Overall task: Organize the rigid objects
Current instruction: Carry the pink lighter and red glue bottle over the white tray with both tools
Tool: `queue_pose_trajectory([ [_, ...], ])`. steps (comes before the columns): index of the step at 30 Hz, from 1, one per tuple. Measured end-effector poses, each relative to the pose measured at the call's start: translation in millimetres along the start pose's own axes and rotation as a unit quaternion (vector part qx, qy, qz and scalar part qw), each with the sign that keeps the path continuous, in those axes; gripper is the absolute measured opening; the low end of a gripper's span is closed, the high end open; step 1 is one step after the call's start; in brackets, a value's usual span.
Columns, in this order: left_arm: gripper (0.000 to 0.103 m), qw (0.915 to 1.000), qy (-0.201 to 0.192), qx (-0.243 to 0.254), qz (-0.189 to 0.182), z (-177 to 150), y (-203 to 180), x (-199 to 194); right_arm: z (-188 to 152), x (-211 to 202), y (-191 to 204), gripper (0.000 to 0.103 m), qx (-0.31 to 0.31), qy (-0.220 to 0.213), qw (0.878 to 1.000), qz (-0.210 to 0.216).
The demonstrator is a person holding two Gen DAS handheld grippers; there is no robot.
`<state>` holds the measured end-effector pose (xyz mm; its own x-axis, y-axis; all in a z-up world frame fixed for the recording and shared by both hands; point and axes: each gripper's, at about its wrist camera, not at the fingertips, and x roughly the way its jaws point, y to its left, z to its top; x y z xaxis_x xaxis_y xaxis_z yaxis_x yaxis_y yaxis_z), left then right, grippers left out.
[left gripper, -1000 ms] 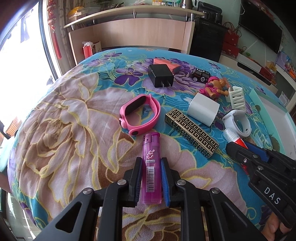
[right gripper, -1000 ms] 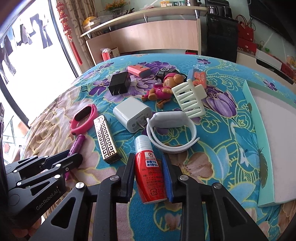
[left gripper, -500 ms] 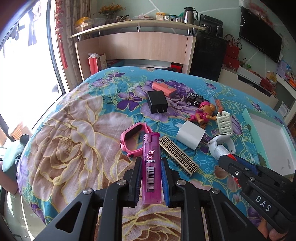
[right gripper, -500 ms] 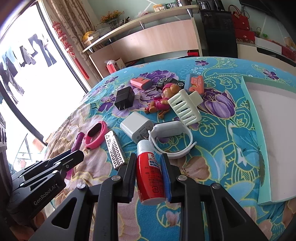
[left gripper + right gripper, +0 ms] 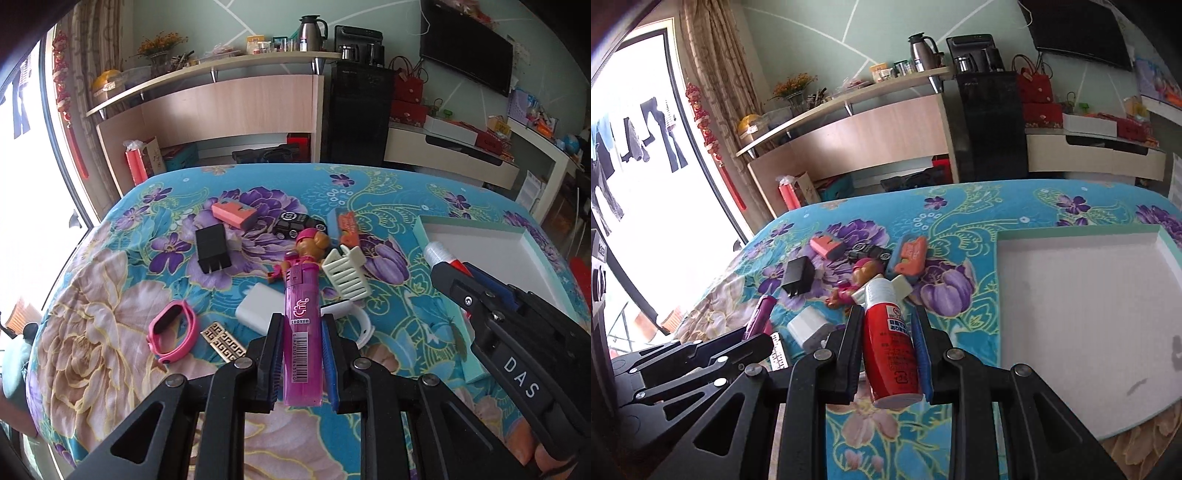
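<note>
L gripper (image 5: 300, 354) clamped on purple lighter (image 5: 300, 325), held lengthwise btwn the fingers, cap end pointing away, lifted clear of the floral cloth on the bench (image 5: 110, 354). Near the bench's left edge: pink wristband (image 5: 170, 331), w/ a gold-and-black patterned case (image 5: 222, 343) just beside it. Toward the far edge: black charger plug (image 5: 212, 248), salmon eraser-like block (image 5: 233, 213), black toy car (image 5: 297, 224). Mid bench: white adapter (image 5: 259, 311), pink-hatted toy figure (image 5: 306, 246), cream hair claw (image 5: 346, 272), white watch band (image 5: 360, 322) partly hidden behind the lighter and fingers. An orange-and-blue block (image 5: 346, 229) lies just past the hair claw. R gripper (image 5: 887, 352) clamped on red bottle w/ white cap (image 5: 891, 339), cap end away, base toward camera, also off the cloth. At the bench's right edge: shallow white tray w/ mint rim (image 5: 996, 280), nothing seen inside it in the right wrist view. R gripper sits just left of the tray.
</note>
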<state>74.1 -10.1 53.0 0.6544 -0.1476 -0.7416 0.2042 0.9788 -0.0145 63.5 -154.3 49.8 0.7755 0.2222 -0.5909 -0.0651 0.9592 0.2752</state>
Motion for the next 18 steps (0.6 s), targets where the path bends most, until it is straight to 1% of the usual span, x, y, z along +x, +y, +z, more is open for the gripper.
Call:
queue_pose_trajectory([
  [4, 0.021, 0.9993, 0.007, 0.03, -0.02, 10.5, -35.9, 8.8, 9.5, -7.5, -31.7, 0.027, 0.023, -0.012, 0.999, -0.039],
  [10, 0.021, 0.9962, 0.019, 0.069, -0.05, 23.6, -86.7, 22.6, 18.1, -23.2, -78.0, 0.027, 0.059, -0.022, 0.994, -0.089],
  [15, 0.021, 0.9926, 0.025, 0.095, -0.07, 32.4, -125.4, 32.1, 18.8, -37.0, -119.0, 0.027, 0.082, -0.025, 0.988, -0.13],
  [18, 0.021, 0.9905, 0.03, 0.107, -0.082, 35.1, -146.7, 38.2, 14.5, -47.0, -147.8, 0.027, 0.104, -0.025, 0.981, -0.161],
])
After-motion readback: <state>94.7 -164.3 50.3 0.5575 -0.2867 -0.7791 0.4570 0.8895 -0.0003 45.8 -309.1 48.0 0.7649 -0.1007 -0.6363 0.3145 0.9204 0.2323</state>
